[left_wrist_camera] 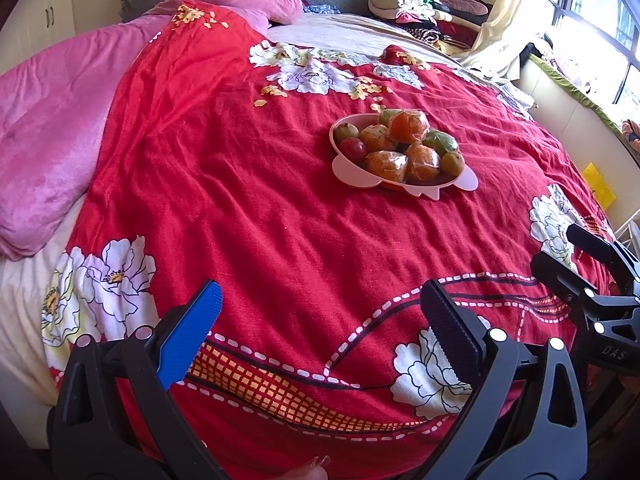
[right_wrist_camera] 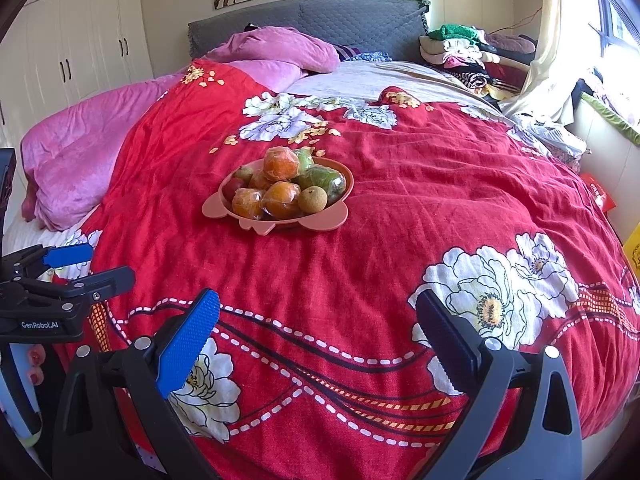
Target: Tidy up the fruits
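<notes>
Fruit is sitting heaped in a pink bowl mid-bed on the red quilt, well ahead of both tools. Left gripper and right gripper are hanging with jaws wide, holding nothing. Oranges are looking film-wrapped, so likely slippery and soft; the top one probably wants a grip across its middle. The small brown fruit is resting at the rim and may roll.

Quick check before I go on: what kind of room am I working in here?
Almost certainly a home bedroom. The pink plate of fruit sits on a bed with a red floral bedspread against a grey padded headboard; white wardrobe doors line the left wall, and folded clothes are stacked near the window.
</notes>
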A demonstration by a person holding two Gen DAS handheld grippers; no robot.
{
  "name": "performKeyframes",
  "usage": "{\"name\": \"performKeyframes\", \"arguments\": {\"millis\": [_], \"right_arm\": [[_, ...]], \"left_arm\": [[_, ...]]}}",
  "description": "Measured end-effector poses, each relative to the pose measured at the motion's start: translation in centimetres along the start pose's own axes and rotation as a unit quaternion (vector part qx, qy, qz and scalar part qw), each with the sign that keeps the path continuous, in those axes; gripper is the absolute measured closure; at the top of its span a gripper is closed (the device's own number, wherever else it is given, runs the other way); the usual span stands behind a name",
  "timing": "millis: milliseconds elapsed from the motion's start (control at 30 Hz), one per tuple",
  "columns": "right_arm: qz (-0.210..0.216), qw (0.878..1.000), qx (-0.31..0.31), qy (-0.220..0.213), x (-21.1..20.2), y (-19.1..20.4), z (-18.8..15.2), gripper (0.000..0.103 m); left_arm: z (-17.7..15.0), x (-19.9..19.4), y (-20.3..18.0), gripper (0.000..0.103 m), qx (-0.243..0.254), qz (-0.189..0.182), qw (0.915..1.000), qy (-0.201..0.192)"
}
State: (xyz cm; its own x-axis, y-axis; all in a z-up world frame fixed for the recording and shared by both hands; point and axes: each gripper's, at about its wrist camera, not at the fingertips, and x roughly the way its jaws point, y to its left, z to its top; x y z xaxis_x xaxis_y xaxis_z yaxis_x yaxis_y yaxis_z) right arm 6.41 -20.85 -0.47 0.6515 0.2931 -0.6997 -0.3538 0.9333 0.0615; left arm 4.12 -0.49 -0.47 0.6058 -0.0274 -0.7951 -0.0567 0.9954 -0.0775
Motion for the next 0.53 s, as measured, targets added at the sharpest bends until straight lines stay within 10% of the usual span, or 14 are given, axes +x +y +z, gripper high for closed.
{"name": "performKeyframes", "arguments": {"millis": [300, 533], "right_arm": [[-0.02, 1.0, 0.016, -0.003, 0.9, -2.4, 0.9, 0.005], [-0.12, 0.992, 0.047, 0.015, 6.5, -12.5, 5.8, 0.005]], "left_arm": [[1.2, -0.7, 2.2, 0.01, -0.04, -0.015, 0.9984, -0.038], [6.1, 5.3, 9.7, 0.01, -0.082, 0.085, 0.9926, -0.027]]}}
